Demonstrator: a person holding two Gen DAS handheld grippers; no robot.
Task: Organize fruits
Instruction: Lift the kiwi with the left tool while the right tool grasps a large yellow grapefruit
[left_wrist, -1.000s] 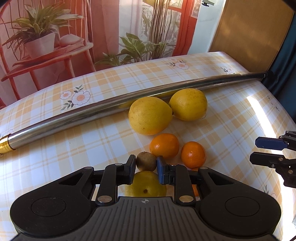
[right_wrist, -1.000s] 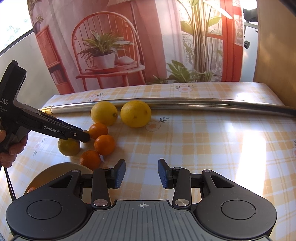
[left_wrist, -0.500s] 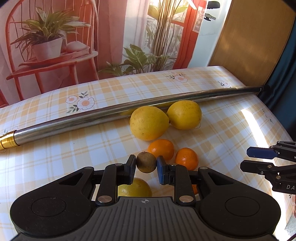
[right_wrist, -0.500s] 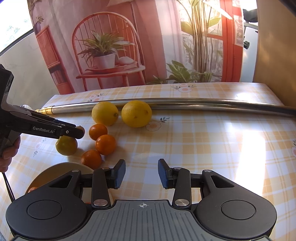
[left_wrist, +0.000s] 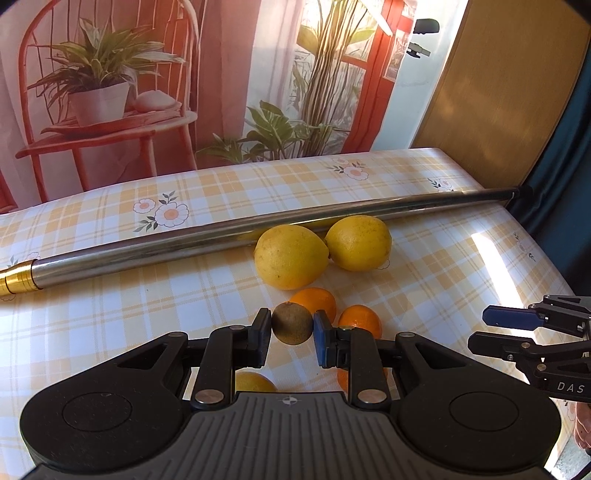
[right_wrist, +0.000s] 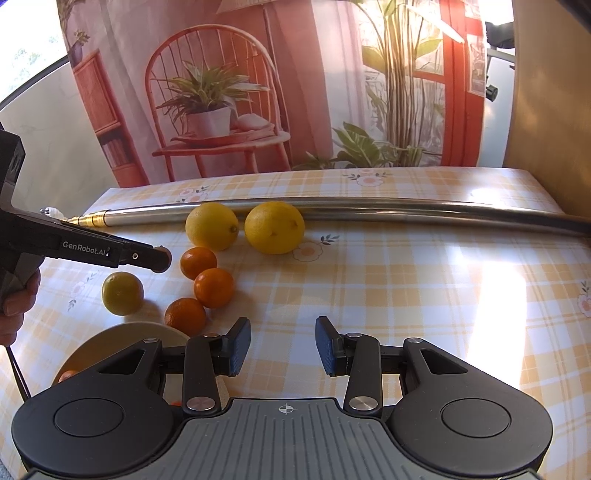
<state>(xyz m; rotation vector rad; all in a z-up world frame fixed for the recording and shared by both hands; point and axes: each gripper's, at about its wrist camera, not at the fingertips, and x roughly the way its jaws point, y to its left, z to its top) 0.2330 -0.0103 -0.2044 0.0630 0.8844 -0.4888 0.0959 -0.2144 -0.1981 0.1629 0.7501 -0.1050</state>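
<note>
The left gripper has clenched a small brown fruit and holds it above the table, the right gripper hangs released, and most fruit looks unsorted beside the near-left-edge plate.

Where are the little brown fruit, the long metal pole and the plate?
Brown fruit (left_wrist: 292, 323), left wrist view, its rounded front, between the left tongs' pads.
Metal pole (right_wrist: 406, 206), right wrist view, middle of its shiny shaft.
Plate (right_wrist: 110, 338), right wrist view, its bare pale surface.
</note>
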